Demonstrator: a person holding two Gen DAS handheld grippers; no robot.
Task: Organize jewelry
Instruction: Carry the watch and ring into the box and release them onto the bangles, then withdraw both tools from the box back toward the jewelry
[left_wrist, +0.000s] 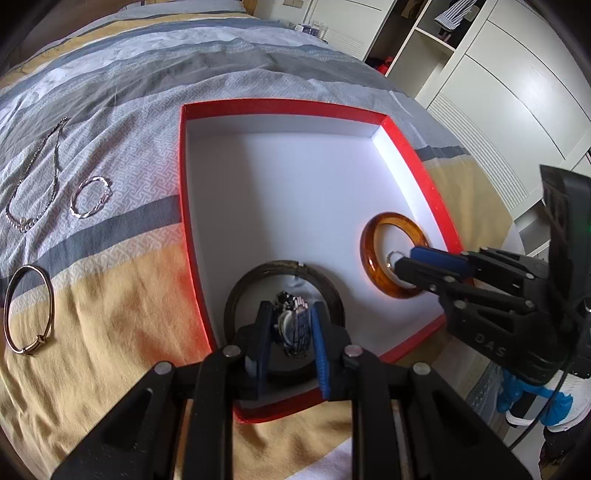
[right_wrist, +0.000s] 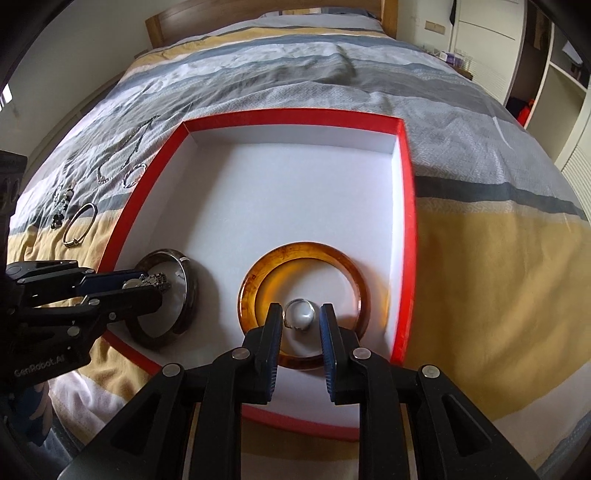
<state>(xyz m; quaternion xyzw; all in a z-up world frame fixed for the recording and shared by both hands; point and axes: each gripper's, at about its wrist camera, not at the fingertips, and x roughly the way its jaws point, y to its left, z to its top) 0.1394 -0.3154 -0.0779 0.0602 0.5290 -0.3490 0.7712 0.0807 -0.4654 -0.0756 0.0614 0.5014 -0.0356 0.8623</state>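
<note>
Both grippers are working inside the red box (right_wrist: 405, 206) lying on the bed (right_wrist: 498, 240). The left gripper (left_wrist: 291, 325) is holding a small metal watch (left_wrist: 293, 330) between its jaws, closed onto it, and is hanging just over the dark bangle (left_wrist: 240, 291) that is sitting in the box's near left corner. The right gripper (right_wrist: 302, 318) is gripping a silver ring (right_wrist: 301, 314) with its jaws closed around it, right above the middle of the amber bangle (right_wrist: 258, 273) resting by the box's right wall.

To my eye, the step in hand is placing: each small piece is being carried into the hollow of a bangle so the items nest. Whether the ring and watch are already touching the white floor of the box, I cannot tell.

Outside the box, on the bedspread to the left, more pieces are waiting: a silver chain necklace (left_wrist: 44, 173), a twisted silver bracelet (left_wrist: 90, 197), a thin gold bangle (left_wrist: 27, 310), and, in the right wrist view, a small dark cluster (right_wrist: 61, 206) too small to identify.

The next move probably calls for lowering gently, parting the jaws enough to let each piece go, and lifting straight up so the bangles are not being nudged.
</note>
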